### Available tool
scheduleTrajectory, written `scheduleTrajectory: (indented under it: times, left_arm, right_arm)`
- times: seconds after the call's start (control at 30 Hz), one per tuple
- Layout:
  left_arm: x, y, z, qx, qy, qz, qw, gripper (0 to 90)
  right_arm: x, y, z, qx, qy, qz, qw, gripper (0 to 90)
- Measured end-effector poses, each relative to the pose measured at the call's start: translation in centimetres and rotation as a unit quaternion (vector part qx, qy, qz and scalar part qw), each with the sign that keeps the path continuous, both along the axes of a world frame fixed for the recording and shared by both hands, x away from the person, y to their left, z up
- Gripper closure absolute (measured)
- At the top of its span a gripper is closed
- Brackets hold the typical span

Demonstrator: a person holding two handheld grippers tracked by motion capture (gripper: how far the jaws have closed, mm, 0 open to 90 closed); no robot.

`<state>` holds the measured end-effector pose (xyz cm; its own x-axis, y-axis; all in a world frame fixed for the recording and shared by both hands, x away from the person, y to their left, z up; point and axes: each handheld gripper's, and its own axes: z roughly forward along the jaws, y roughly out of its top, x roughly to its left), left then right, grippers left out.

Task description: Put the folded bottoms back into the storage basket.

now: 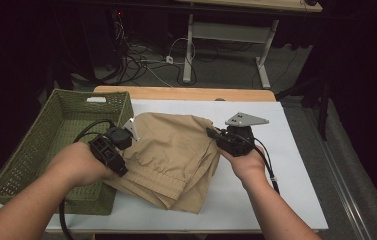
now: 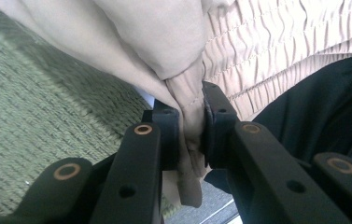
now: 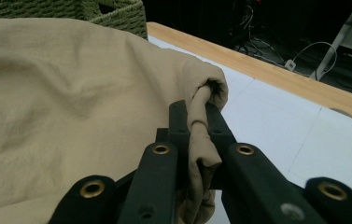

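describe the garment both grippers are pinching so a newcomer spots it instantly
On the white table top, right of the green woven basket, lies the folded tan garment. The left gripper and right gripper each pinch an edge. It is the sole cloth, with a gathered elastic waistband.

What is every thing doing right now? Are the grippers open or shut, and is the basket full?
Left gripper: shut, pinching the cloth's edge.
Right gripper: shut, pinching a bunched fold of the cloth.
Tan cloth: folded and rumpled, held at both sides, partly on the table.
Green basket: upright, nothing inside that I can see.
Table: covered with a white sheet.
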<state>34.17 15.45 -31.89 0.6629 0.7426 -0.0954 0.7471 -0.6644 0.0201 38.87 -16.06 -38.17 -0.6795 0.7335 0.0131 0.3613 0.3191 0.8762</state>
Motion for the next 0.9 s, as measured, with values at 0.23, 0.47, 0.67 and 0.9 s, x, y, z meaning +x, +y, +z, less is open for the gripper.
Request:
scheduleTrajectory:
  times: [0.23,0.47,0.67,0.9]
  left_arm:
    - [0.5,0.1,1.3,0.006,0.002,-0.006,1.0,77.2]
    - [0.9,0.0,2.0,0.016,-0.002,-0.011,0.9998,77.3]
    - [1.1,0.9,3.2,0.013,-0.008,-0.008,0.9999,77.3]
    - [1.1,3.1,4.0,0.013,-0.015,-0.002,0.9998,77.4]
  right_arm:
    - [0.3,0.0,1.2,0.004,-0.007,0.0,1.0,86.9]
    - [0.4,0.3,2.0,0.009,-0.012,-0.001,0.9999,86.9]
    - [0.6,0.7,3.0,0.008,-0.018,-0.001,0.9998,86.9]
    - [1.2,3.1,4.4,0.003,-0.031,0.012,0.9995,86.8]
